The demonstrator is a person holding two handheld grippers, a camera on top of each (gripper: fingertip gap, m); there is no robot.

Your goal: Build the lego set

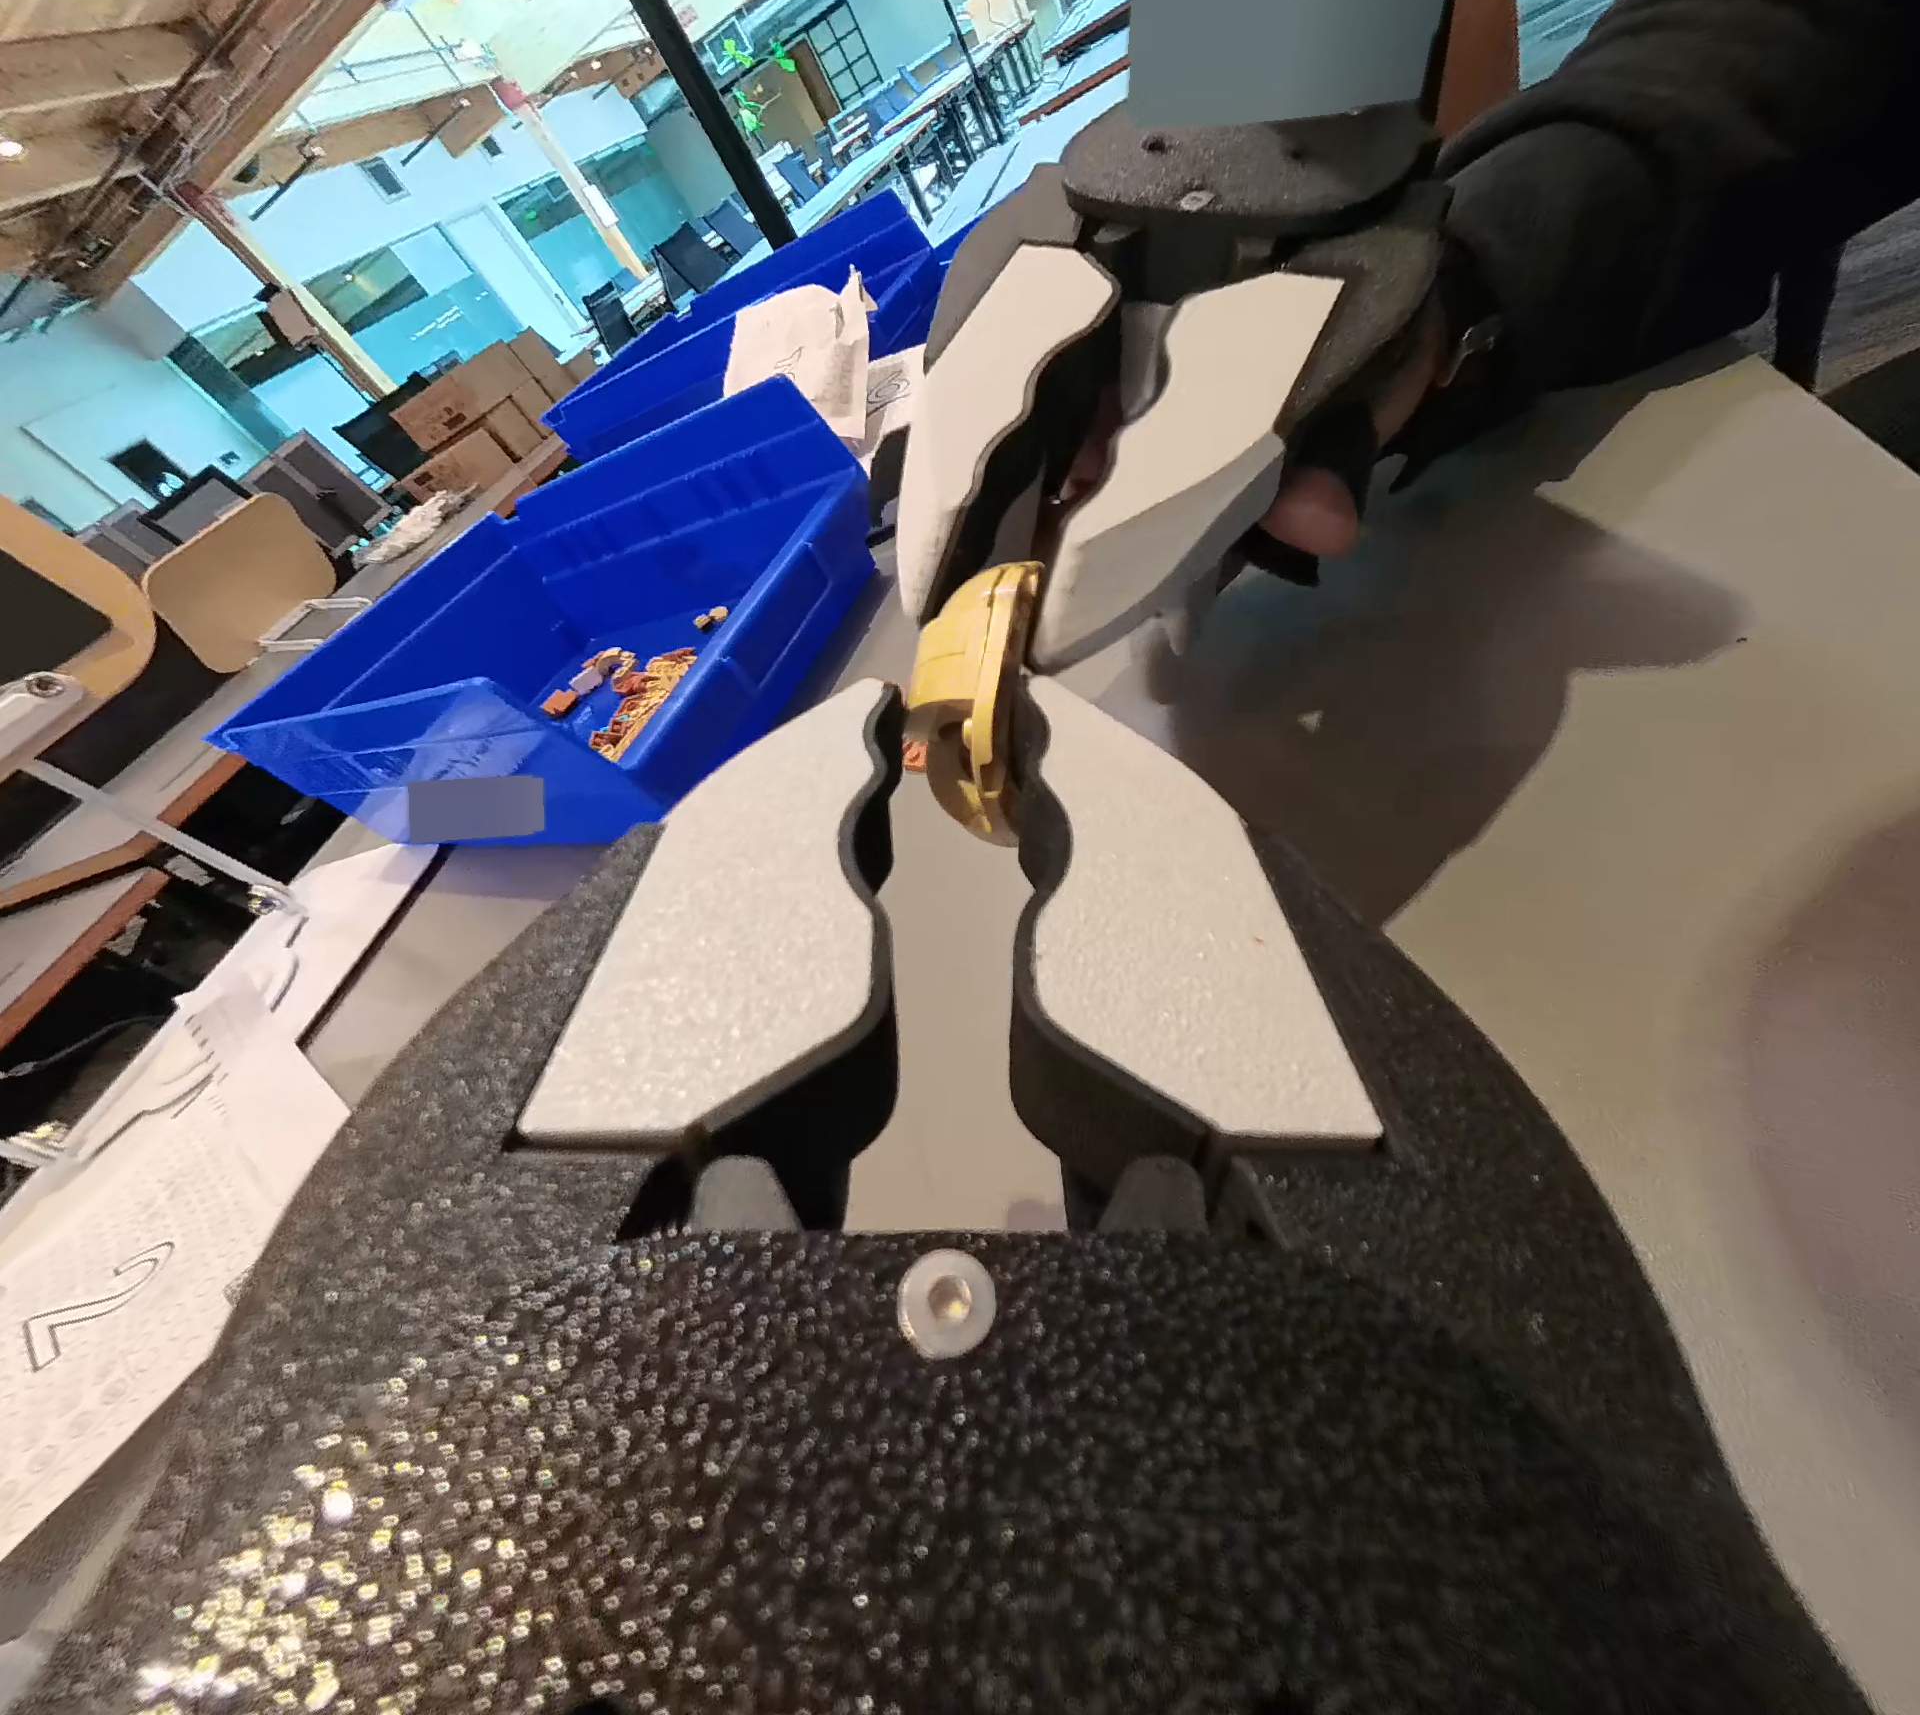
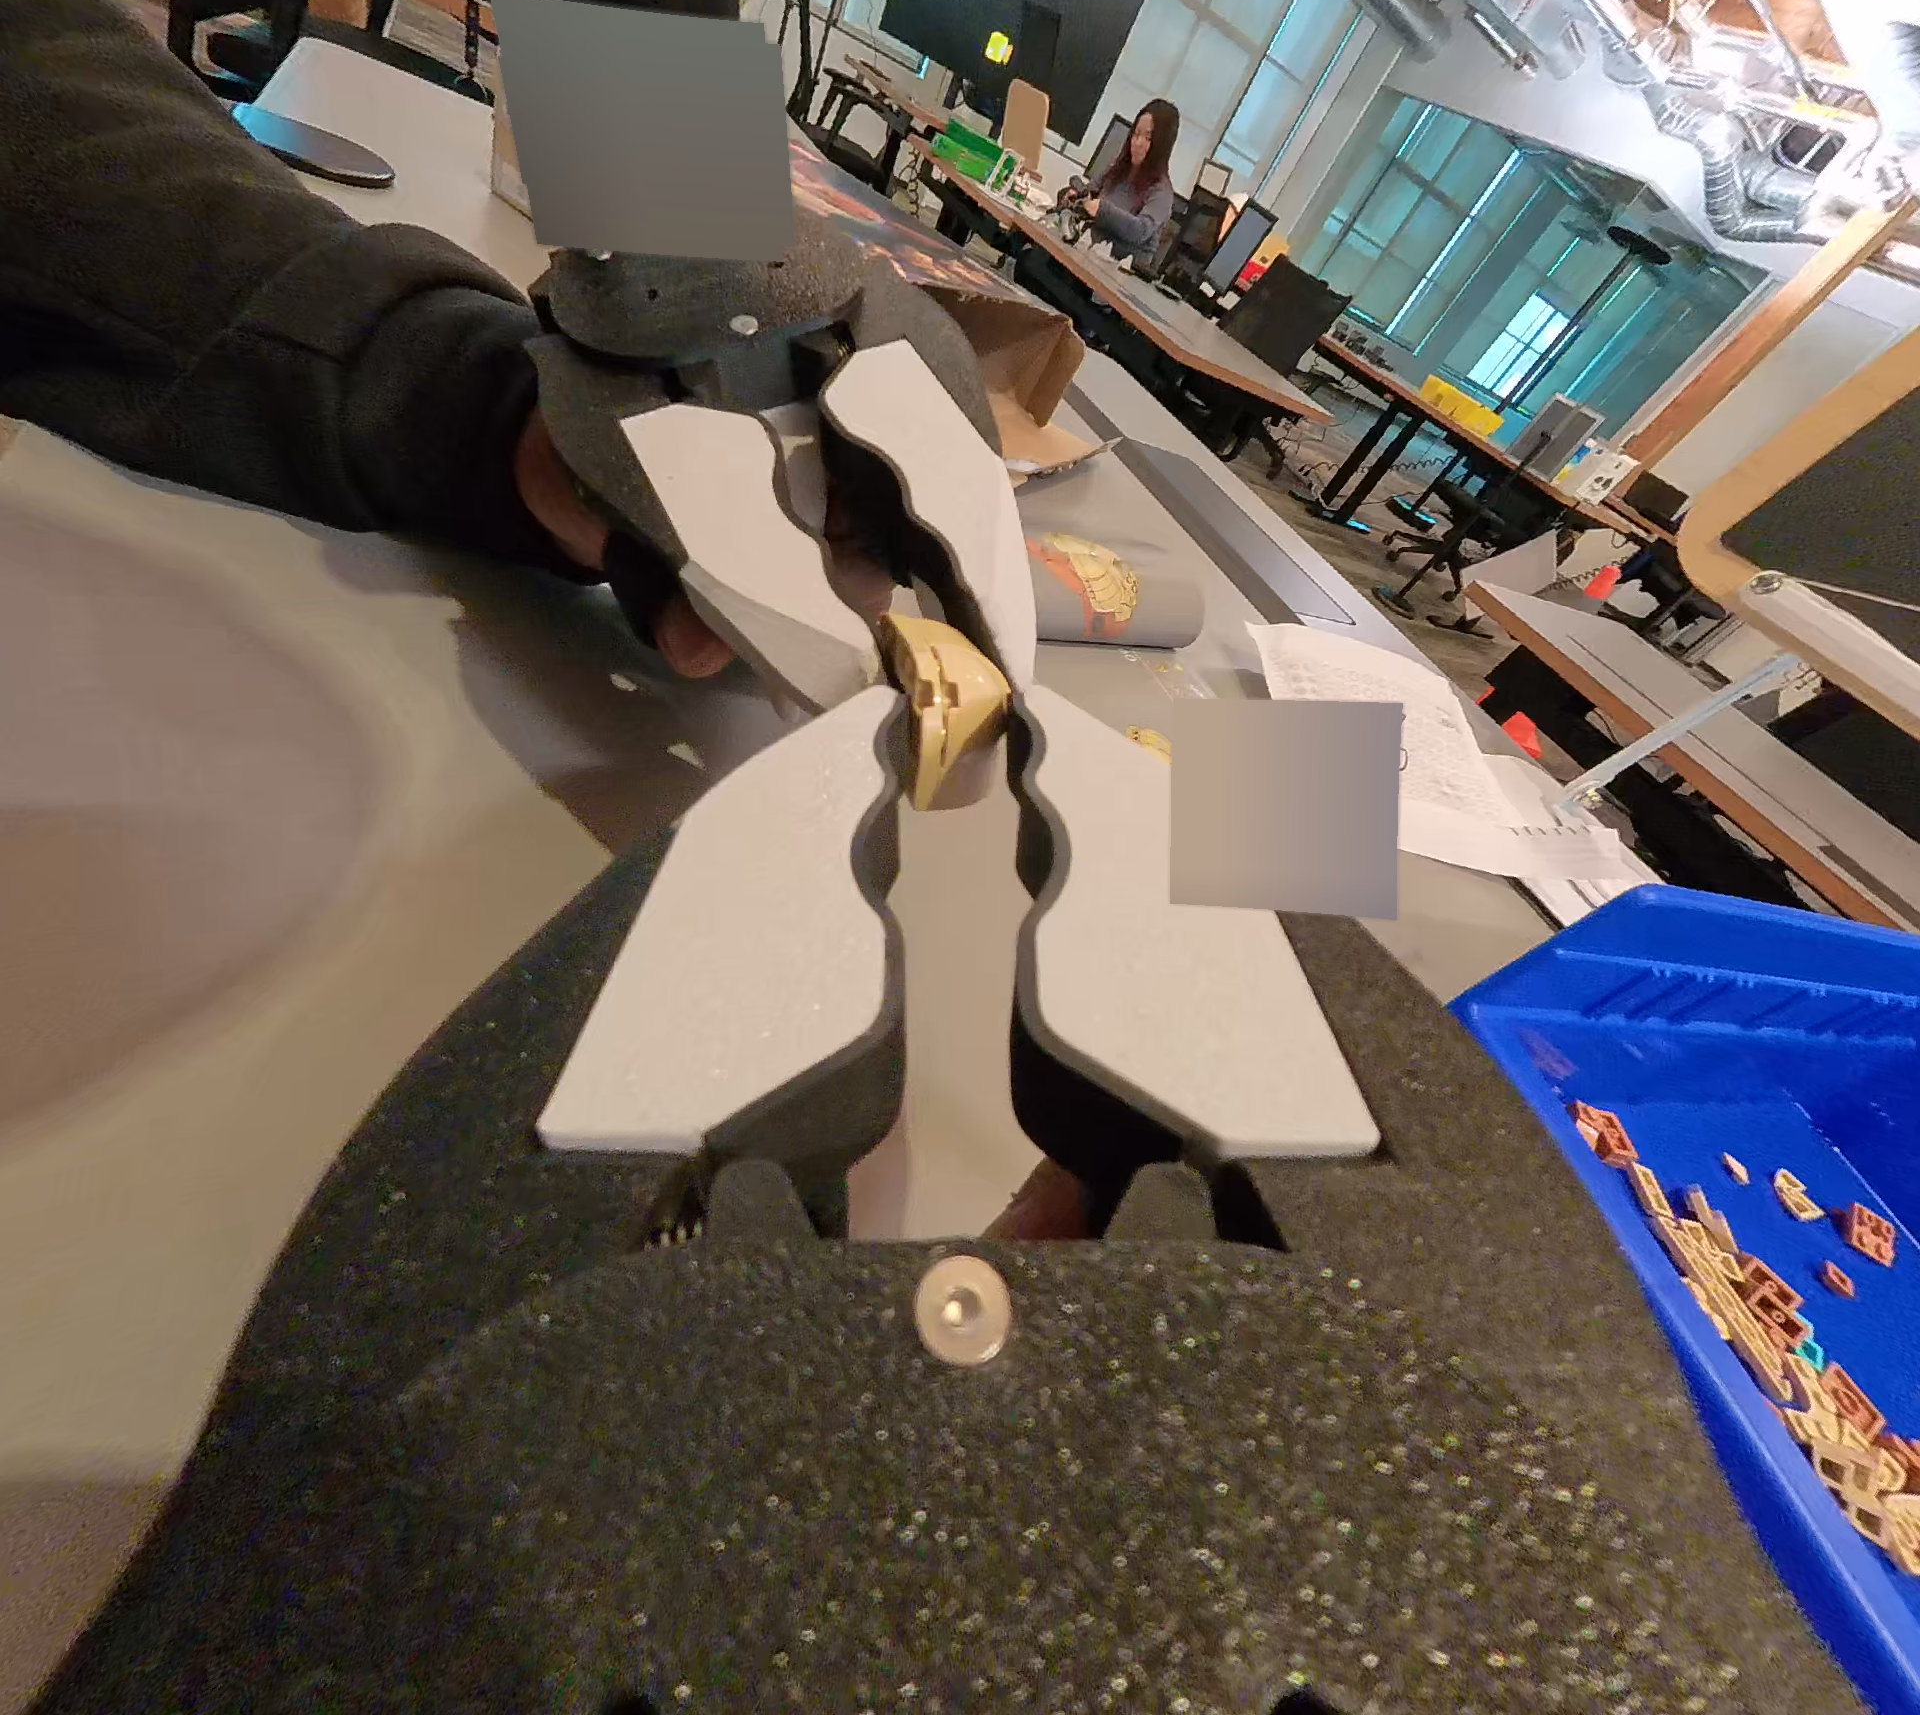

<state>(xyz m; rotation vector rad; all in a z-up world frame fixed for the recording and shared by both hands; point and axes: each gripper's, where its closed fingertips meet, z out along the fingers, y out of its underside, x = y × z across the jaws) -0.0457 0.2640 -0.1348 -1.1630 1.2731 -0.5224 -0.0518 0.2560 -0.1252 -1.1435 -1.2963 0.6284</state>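
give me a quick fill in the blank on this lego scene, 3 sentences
1. Both the left gripper and the right gripper are shut on the same small lego assembly, whose colour is ____.
2. The loose lego pieces lie inside a bin coloured ____.
3. The assembly is held ____ the grey table, not resting on it.

Missing words: gold; blue; above
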